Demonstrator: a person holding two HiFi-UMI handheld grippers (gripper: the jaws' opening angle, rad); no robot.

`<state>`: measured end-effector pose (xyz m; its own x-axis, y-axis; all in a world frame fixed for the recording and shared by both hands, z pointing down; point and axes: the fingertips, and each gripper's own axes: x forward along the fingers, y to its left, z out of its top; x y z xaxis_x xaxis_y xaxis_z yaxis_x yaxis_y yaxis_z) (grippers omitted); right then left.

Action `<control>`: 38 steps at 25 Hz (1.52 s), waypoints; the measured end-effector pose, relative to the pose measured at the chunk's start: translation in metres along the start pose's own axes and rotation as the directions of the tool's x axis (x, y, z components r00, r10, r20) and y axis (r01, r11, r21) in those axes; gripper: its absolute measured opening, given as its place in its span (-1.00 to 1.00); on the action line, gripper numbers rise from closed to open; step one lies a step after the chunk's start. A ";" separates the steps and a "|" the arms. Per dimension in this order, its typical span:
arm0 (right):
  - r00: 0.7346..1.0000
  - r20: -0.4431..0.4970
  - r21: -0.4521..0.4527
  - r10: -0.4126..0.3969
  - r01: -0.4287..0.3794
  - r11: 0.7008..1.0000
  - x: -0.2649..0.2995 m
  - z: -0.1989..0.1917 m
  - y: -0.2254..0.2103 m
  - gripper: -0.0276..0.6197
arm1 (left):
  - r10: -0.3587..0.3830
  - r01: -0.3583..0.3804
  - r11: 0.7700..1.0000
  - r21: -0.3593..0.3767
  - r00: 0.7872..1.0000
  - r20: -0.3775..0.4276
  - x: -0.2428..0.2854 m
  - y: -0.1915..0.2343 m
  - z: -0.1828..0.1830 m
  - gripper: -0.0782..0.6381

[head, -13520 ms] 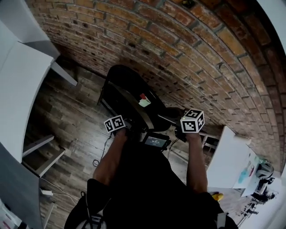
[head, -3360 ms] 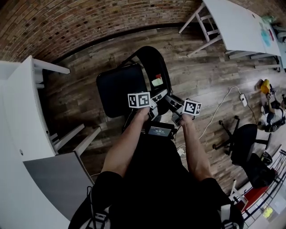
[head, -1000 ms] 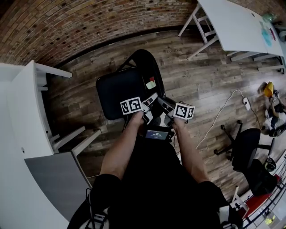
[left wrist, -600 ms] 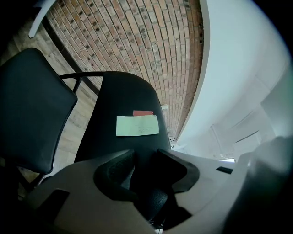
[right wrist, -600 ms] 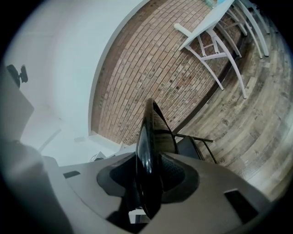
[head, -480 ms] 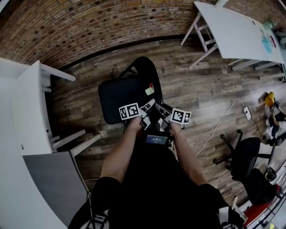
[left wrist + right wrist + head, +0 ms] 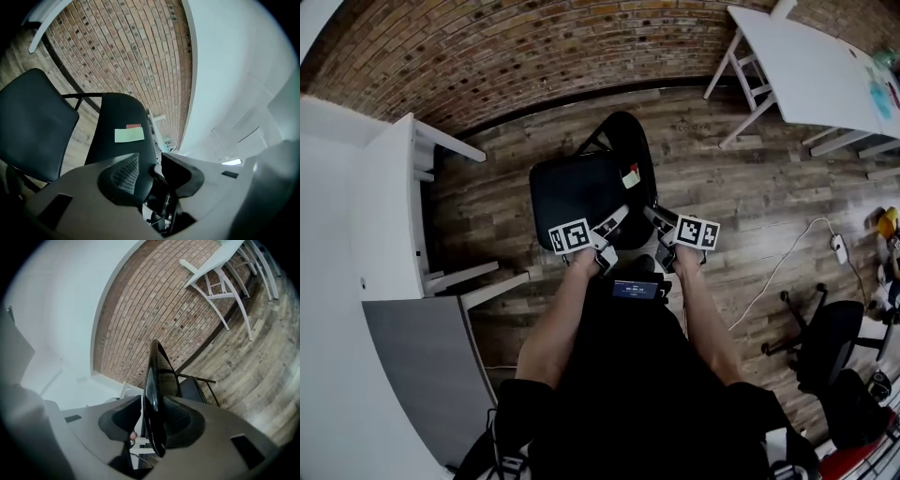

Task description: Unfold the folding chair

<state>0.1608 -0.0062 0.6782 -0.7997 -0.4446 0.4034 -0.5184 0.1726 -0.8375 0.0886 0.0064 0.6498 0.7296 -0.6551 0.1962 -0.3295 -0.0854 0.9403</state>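
Overhead, white tables (image 7: 366,216) and a red brick wall (image 7: 534,47) hem a black folding chair (image 7: 577,187), standing unfolded on the wood-plank floor (image 7: 731,187). Left gripper (image 7: 151,158): jaws partway apart, pads (image 7: 125,172) bare, the chair's backrest (image 7: 122,119) just ahead. Right gripper (image 7: 152,404): jaws have just been opening, astride the backrest's thin edge. Only the left gripper view shows a green sticky note (image 7: 129,135) face-on.

This looks like an office or studio workspace: a bare brick wall (image 7: 534,47) runs along a wood-plank floor (image 7: 741,187), long white surfaces (image 7: 825,66) on trestle legs stand at both sides, and a black swivel chair (image 7: 825,337) sits near a cable (image 7: 780,267) trailing over the planks
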 end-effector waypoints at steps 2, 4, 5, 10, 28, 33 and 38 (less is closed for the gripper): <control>1.000 -0.022 -0.018 -0.017 0.017 1.000 0.001 -0.002 0.002 -0.45 | -0.012 0.012 1.000 0.011 1.000 -0.003 -0.007 -0.007 0.002 -0.33; 0.998 -0.047 -0.042 -0.051 0.049 0.998 0.000 -0.004 0.001 -0.45 | -0.031 0.031 0.999 0.029 0.999 -0.016 -0.010 -0.017 0.001 -0.33; 0.996 -0.054 -0.056 -0.073 0.070 0.996 0.000 -0.003 0.001 -0.45 | -0.040 0.041 0.998 0.038 0.999 -0.023 -0.012 -0.021 0.001 -0.33; 0.984 -0.032 -0.101 -0.175 0.171 0.980 -0.022 0.008 -0.001 -0.48 | -0.097 0.099 0.993 0.059 0.995 -0.036 -0.025 -0.040 0.000 -0.33; 0.976 0.210 -0.049 0.057 -0.047 0.998 -0.155 -0.026 0.133 -0.48 | -0.269 0.290 0.950 0.116 0.949 -0.164 -0.095 -0.104 -0.048 -0.44; 0.971 0.223 -0.074 0.092 -0.077 0.994 -0.171 -0.028 0.150 -0.48 | -0.297 0.304 0.952 0.029 0.944 -0.141 -0.107 -0.106 -0.073 -0.49; 0.958 0.210 -0.106 0.196 -0.176 0.979 -0.168 -0.017 0.164 -0.48 | -0.283 0.291 0.953 0.083 0.954 -0.097 -0.116 -0.115 -0.070 -0.49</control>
<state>0.2050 0.1117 0.4790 -0.8040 -0.5765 0.1454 -0.3983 0.3407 -0.8516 0.0836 0.1448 0.5386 0.8478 -0.5278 -0.0515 -0.1516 -0.3342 0.9302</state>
